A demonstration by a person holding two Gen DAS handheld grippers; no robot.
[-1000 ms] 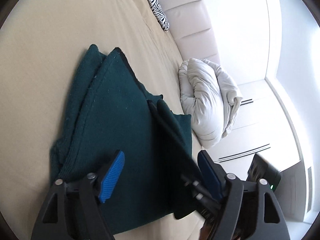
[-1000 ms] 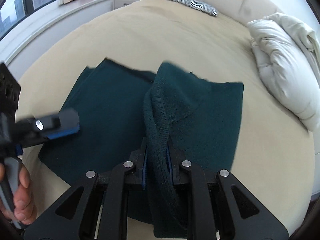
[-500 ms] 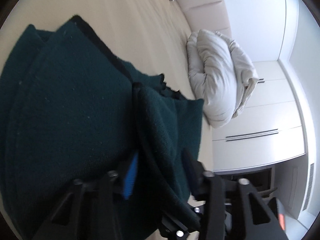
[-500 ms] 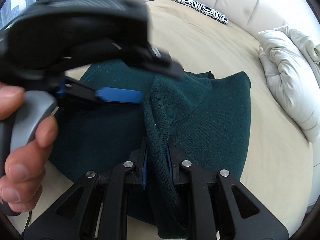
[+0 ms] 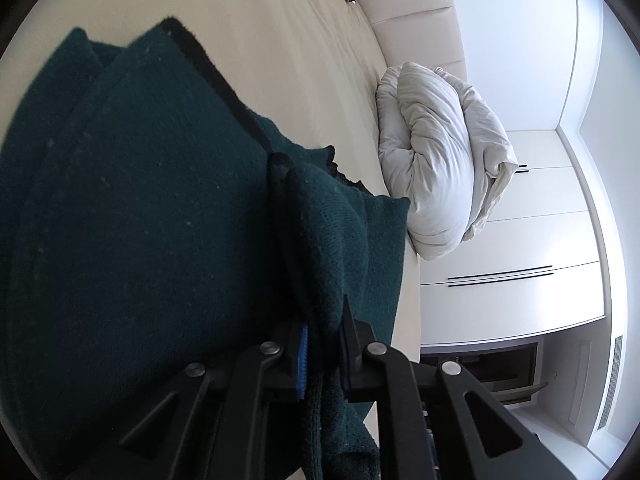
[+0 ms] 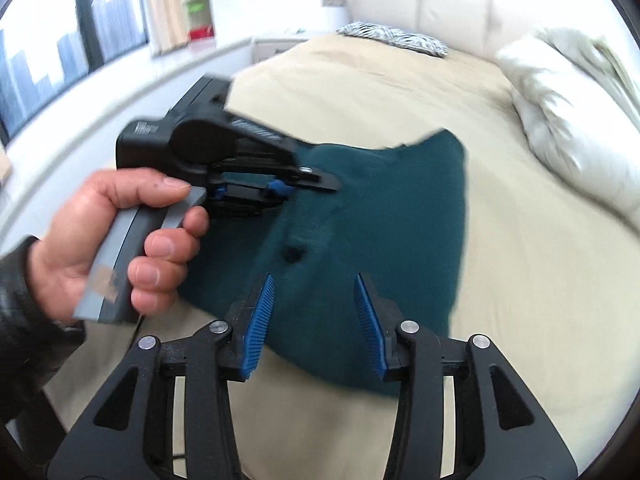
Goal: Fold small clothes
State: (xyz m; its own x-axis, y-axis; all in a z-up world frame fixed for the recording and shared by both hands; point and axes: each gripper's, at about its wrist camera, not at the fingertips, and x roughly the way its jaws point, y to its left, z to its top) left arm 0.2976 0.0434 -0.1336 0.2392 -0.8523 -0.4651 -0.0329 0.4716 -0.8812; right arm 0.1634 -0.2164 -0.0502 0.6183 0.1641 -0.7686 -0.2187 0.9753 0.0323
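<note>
A dark green knitted garment (image 5: 140,220) lies partly folded on the beige bed (image 5: 280,40). In the left wrist view my left gripper (image 5: 324,320) is closing, and its pads press on a raised fold of the garment. The right wrist view shows that same left gripper (image 6: 316,182), held by a hand (image 6: 120,232), at the garment's (image 6: 392,220) left part. My right gripper (image 6: 316,292) hangs above the garment's near edge. Its jaws are opening, and nothing is between the blue pads (image 6: 260,320).
A bunched white duvet (image 5: 436,168) lies on the bed's right side (image 6: 568,120). A zebra-striped pillow (image 6: 394,38) rests at the padded headboard. A window (image 6: 60,48) is at the left and white cupboards (image 5: 520,260) stand beyond the bed.
My right gripper has let go of the raised fold, opened and drawn back. My left gripper has come in from the left and closed on that fold.
</note>
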